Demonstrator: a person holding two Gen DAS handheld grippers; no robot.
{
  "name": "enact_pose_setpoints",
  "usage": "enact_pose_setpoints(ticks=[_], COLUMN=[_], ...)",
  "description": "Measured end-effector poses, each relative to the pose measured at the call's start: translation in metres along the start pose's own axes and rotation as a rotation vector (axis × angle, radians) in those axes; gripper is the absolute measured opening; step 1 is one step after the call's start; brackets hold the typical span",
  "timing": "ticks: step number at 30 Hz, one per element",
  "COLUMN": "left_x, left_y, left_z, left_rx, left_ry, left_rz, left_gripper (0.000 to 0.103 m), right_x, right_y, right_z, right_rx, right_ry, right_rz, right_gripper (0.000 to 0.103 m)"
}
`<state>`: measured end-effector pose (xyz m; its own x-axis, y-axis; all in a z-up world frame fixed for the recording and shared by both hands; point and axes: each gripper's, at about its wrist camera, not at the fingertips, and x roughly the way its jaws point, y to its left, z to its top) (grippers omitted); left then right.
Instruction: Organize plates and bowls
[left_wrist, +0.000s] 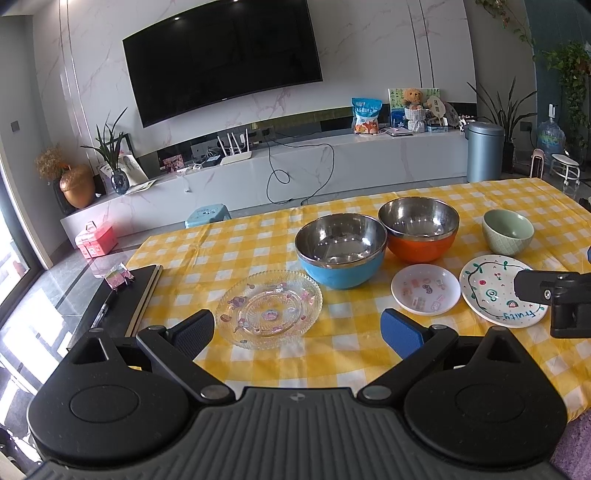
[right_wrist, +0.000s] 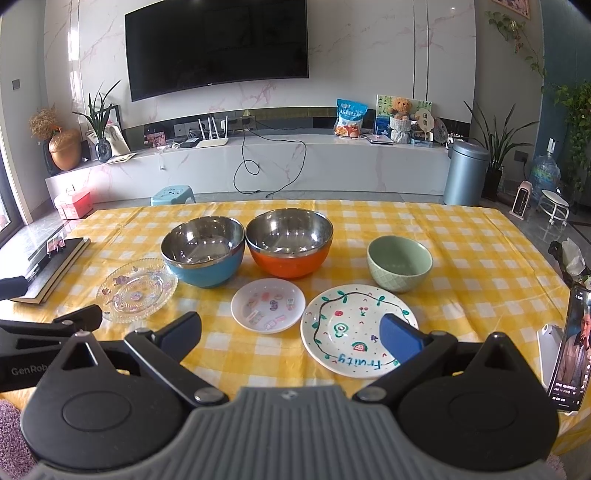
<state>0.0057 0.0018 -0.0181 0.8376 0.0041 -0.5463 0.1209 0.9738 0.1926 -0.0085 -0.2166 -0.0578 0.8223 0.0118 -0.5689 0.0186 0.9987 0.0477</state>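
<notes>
On the yellow checked tablecloth stand a blue steel bowl, an orange steel bowl and a green ceramic bowl. In front lie a clear glass plate, a small white plate and a "Fruity" painted plate. My left gripper is open and empty, just before the glass plate. My right gripper is open and empty above the near edges of the small white plate and the painted plate. The bowls also show in the right wrist view: blue, orange, green.
A dark notebook with a pen and a small pink object lies at the table's left edge. A phone on a stand is at the right edge. Behind the table are a TV wall, a long cabinet, a blue stool and a bin.
</notes>
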Motion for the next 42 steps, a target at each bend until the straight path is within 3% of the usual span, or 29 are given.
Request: enact_pose_setpoints(ticks=[5,17,21,25,34,42], left_x=[0.010,0.037,0.048,0.059,0.090,0.118], left_y=[-0.006,-0.042,-0.051,-0.062,-0.100,-0.117], left_z=[-0.012,-0.021,-0.017,-0.011,0.002,0.004], left_rx=[-0.007,-0.019,-0.059,-0.066,-0.095,-0.203], left_ry=[0.012,0.047,0.082,0.102,0.152,0.250], left_rz=[-0.024,-0.190,-0.236,-0.264,-0.404,-0.510], left_gripper=[0.103,0.103,0.084,0.078,0.072,0.051], right_x=[0.010,0.048,0.064,0.075,0.092,0.116], right_y=[-0.008,-0.045,-0.059,-0.071,-0.100,-0.137], right_z=[-0.005,-0.021,-0.027,-0.034,-0.033,-0.026], right_rx=[0.047,0.085,0.087,0.082,0.023,0.117], right_ry=[0.009,0.015,0.054,0.065,0.010,0.060], right_rz=[0.010,-0.046,-0.049,-0.025,-0.037,-0.018], right_gripper=[0.101,0.098,0.084,0.074,0.073,0.056])
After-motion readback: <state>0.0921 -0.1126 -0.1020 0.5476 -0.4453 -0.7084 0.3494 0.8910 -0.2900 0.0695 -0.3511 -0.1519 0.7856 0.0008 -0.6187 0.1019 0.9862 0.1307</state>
